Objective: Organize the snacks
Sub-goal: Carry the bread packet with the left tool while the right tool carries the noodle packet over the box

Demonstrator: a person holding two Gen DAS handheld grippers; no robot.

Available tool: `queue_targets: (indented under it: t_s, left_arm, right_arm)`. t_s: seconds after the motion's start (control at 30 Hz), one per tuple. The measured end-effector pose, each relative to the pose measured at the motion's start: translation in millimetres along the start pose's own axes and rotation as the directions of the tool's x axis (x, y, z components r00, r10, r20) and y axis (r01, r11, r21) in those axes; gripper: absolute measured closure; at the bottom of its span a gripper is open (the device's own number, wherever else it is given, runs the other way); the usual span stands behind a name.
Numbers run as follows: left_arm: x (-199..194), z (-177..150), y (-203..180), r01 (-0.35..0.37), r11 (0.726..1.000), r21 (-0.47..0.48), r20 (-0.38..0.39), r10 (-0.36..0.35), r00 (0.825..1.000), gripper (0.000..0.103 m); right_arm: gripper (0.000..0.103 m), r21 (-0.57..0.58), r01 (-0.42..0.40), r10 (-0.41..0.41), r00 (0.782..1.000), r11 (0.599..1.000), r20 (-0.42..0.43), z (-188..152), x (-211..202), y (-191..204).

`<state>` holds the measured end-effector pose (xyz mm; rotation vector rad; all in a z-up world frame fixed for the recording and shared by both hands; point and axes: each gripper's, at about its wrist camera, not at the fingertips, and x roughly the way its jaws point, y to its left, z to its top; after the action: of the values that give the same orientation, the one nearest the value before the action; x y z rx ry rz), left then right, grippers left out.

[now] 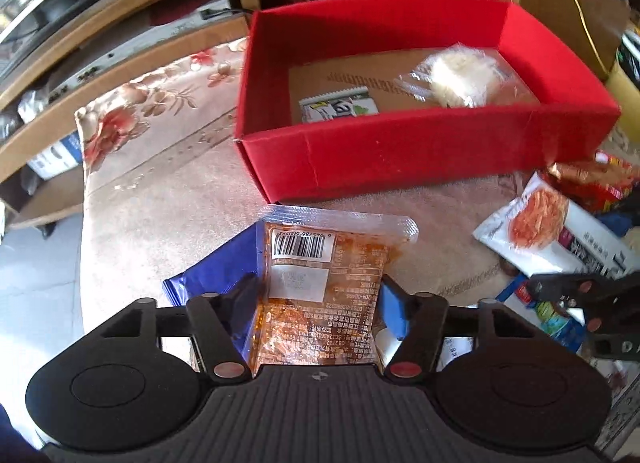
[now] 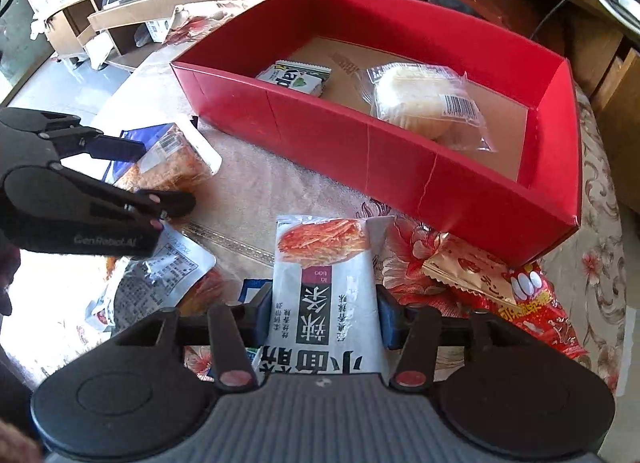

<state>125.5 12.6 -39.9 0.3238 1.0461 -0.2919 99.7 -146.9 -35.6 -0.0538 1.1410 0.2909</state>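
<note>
1. Left wrist view: the left hand-held gripper [image 1: 318,295] grips a clear packet of orange-red snack [image 1: 320,295] with a barcode label; both fingers press on its sides. A blue packet [image 1: 216,275] lies under it on the desk [image 1: 160,191], which carries a flowered cloth.
2. At 12 o'clock from this packet stands the red box [image 1: 400,151], open on top. Inside it lie a small green-white packet [image 1: 338,105] at the left and a wrapped pale cake [image 1: 460,77] at the right.
3. At 3 o'clock the right hand-held gripper [image 1: 560,295] shows at the edge, beside a white packet with a picture of red strips [image 1: 536,227].
4. Right wrist view: the right hand-held gripper [image 2: 324,307] is closed on the white packet with a picture of red strips [image 2: 324,275], with its fingers touching both sides.
5. The red box [image 2: 360,151] stands at 12 o'clock, with the green-white packet [image 2: 296,77] and the pale cake [image 2: 420,99] inside.
6. At 9 o'clock the left hand-held gripper [image 2: 160,171] holds the orange-red packet [image 2: 172,167]. At 3 o'clock red and gold packets [image 2: 500,287] lie on the desk, just beside the box.
</note>
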Motion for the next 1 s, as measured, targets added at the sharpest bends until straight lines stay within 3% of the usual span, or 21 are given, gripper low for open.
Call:
queue_targets:
  t_s: [0.33, 1.0]
  left_arm:
    - [-13, -2, 10, 0.079, 0.988, -0.131, 0.036, -0.075, 0.997, 0.042]
    - [-45, -1, 10, 0.172, 0.952, -0.252, 0.175, -0.13, 0.976, 0.045]
  right_arm:
    - [0.049, 0.032, -0.009, 0.007, 0.999, 0.999, 0.046, -1, -14, -8]
    - [0.049, 0.057, -0.055, 0.046, 0.987, 0.997, 0.151, -1, -48, -12]
